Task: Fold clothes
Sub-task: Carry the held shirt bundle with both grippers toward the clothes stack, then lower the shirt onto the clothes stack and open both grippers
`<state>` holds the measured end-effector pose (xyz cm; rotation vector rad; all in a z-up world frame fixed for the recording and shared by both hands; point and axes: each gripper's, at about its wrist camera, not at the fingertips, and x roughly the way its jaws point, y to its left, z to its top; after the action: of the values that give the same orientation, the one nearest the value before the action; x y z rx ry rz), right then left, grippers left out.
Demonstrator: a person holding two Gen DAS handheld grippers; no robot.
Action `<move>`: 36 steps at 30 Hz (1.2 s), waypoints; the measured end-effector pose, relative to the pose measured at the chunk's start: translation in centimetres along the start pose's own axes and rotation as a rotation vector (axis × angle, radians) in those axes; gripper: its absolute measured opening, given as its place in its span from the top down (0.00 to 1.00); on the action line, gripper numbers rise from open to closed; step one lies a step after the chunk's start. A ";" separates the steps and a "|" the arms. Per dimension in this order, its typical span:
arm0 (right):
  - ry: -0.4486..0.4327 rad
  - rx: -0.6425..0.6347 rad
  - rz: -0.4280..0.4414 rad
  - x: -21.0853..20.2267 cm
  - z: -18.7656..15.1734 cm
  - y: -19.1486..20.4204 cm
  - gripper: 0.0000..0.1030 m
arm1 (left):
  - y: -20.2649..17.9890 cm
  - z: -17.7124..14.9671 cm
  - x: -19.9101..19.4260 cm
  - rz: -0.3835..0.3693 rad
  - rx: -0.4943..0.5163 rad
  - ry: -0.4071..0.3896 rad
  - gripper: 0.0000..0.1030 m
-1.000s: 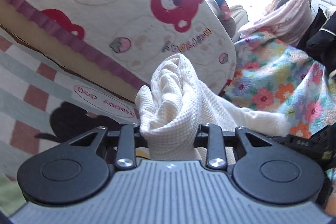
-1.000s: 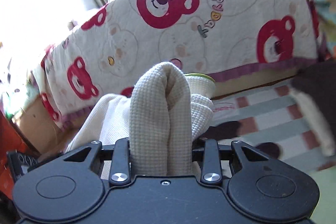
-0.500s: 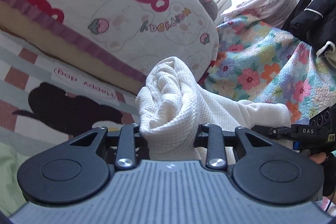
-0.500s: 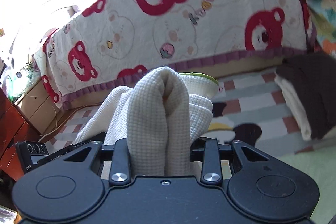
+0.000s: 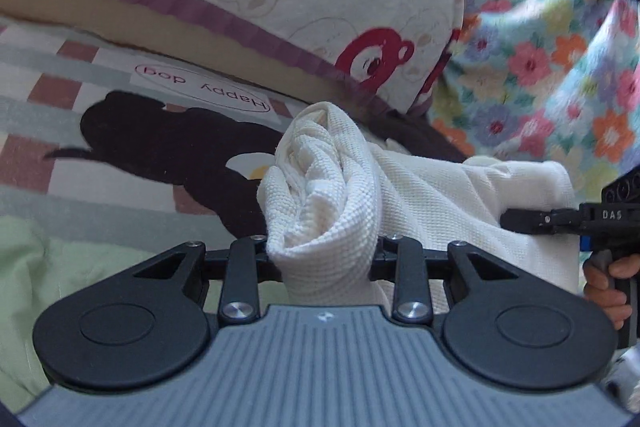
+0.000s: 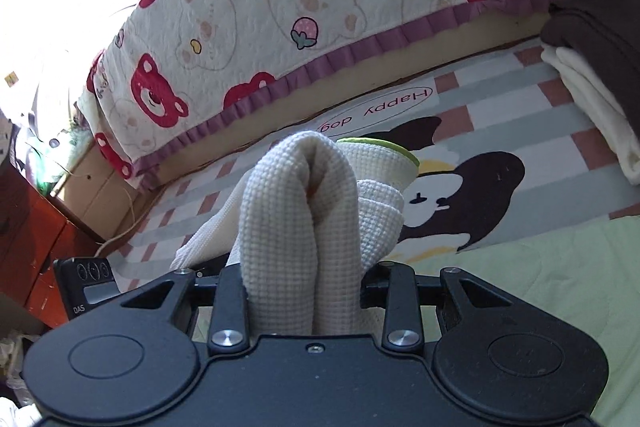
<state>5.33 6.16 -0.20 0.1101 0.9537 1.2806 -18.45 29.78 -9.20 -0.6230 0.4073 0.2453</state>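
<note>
Left gripper (image 5: pixel 320 255): jaws clamped on bunched corner of white waffle-knit garment (image 5: pixel 432 195). Right gripper (image 6: pixel 300 283): jaws clamped on another bunched fold of it. Garment stretched between both, above striped dog-print mat (image 6: pixel 520 123), beside bear-print mattress (image 6: pixel 360 7).

1. A cream waffle-knit garment (image 6: pixel 296 227) fills the centre of the frame, bunched into a thick upright fold.
2. The right gripper (image 6: pixel 300 291), black, at the bottom of the frame, is clamped on that fold, one jaw on either side.
3. Behind it lies a striped mat with a black cartoon dog and the words "Happy dog" (image 6: pixel 472 155).
4. Across the top runs a cream bedcover with red bears and a purple frill (image 6: pixel 320 7).
5. At the right edge sits a folded pile, dark brown cloth on white (image 6: pixel 592 67).
6. Pale green bedding (image 6: pixel 560 267) shows at lower right.
</note>
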 end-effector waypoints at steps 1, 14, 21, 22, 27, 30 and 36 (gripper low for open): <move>-0.004 0.007 0.010 -0.2 0.3 -0.8 0.64 | -0.6 0.6 0.6 0.015 0.000 0.005 0.71; -0.248 0.263 0.009 -11.0 13.4 -15.1 0.63 | -17.3 16.9 21.3 -0.128 0.245 0.071 0.70; -0.493 0.377 -0.102 -16.8 15.8 -22.0 0.63 | -27.7 22.9 35.2 -0.328 0.302 0.153 0.70; -0.524 0.414 -0.118 -17.3 15.5 -23.1 0.63 | -28.0 23.4 37.6 -0.349 0.286 0.182 0.69; -0.637 0.536 -0.200 -15.5 12.6 -28.7 0.60 | -27.7 21.7 48.6 -0.271 0.207 0.329 0.59; -0.658 0.661 -0.210 -12.5 10.0 -32.4 0.60 | -25.9 18.7 52.4 -0.152 0.159 0.409 0.59; -0.674 0.795 -0.100 -12.4 9.2 -33.6 0.59 | -27.1 19.8 51.9 -0.191 0.210 0.341 0.59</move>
<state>37.11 -11.74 -6.53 1.0304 0.8009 0.6253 42.94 25.71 -3.44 -0.4929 0.6873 -0.0887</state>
